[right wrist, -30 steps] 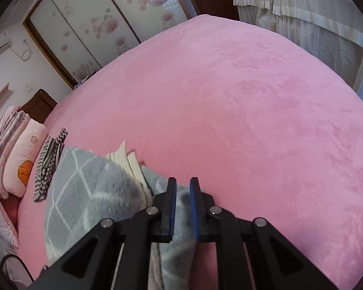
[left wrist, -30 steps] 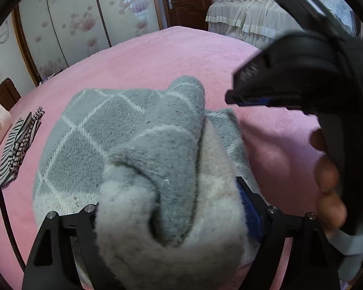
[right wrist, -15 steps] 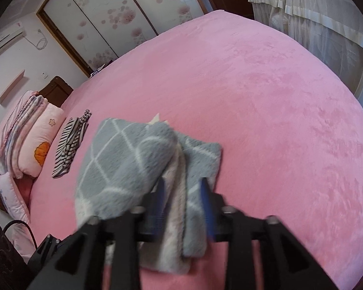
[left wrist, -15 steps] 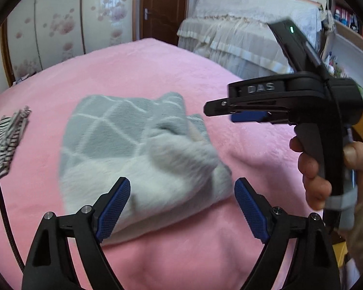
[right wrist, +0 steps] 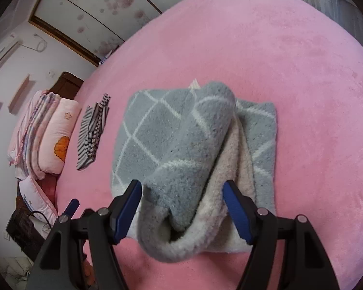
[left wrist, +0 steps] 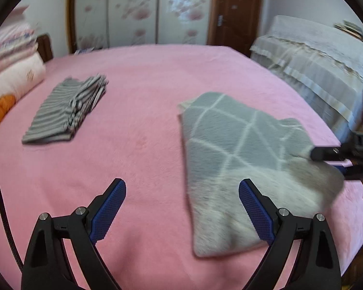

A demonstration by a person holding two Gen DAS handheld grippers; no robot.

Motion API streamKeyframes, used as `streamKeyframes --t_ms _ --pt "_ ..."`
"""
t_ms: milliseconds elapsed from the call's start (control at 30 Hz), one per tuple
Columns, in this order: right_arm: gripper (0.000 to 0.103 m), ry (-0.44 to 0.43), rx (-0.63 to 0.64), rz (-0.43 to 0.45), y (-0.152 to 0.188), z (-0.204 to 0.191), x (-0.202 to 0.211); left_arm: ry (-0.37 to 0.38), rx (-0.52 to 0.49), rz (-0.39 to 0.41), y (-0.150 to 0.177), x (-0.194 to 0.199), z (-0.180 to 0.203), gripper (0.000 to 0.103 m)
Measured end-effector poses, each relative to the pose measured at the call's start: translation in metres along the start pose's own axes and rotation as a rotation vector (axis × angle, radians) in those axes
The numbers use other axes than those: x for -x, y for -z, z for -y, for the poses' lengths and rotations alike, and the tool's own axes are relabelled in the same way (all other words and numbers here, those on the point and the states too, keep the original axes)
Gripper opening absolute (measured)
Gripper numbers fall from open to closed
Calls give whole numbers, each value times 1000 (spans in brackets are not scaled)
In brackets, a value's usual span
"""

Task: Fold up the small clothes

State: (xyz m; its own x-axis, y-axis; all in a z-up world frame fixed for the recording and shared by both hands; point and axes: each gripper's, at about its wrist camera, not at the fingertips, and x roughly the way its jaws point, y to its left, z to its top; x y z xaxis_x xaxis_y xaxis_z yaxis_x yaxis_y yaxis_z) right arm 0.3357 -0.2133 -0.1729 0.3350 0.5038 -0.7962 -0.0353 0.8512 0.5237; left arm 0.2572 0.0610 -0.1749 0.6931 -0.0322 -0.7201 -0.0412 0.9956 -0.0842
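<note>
Letting go, you had both jaws just opening, left gripper (left wrist: 181,207) empty, right gripper (right wrist: 181,205) loose around one grey blanket (right wrist: 181,149), one striped garment (left wrist: 65,113), two pillows (right wrist: 58,140).

Soft, even daylight fills both fisheye views, casting only faint shadows. Edges bow and darken into a black vignette. Motion blur smears the left view, especially far beyond its claw (left wrist: 182,207).
</note>
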Motion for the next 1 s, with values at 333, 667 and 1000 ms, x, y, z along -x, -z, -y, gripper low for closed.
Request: streamKeyframes --t_ms 333,667,1000 --pt "71 144 52 -55 -1 -12 -20 43 26 -62 2 -40 3 94" --pt "31 208 198 112 16 -14 24 83 4 -69 -5 -38 12 94" --pt "28 299 137 176 36 28 30 131 -87 -72 1 -39 44 97"
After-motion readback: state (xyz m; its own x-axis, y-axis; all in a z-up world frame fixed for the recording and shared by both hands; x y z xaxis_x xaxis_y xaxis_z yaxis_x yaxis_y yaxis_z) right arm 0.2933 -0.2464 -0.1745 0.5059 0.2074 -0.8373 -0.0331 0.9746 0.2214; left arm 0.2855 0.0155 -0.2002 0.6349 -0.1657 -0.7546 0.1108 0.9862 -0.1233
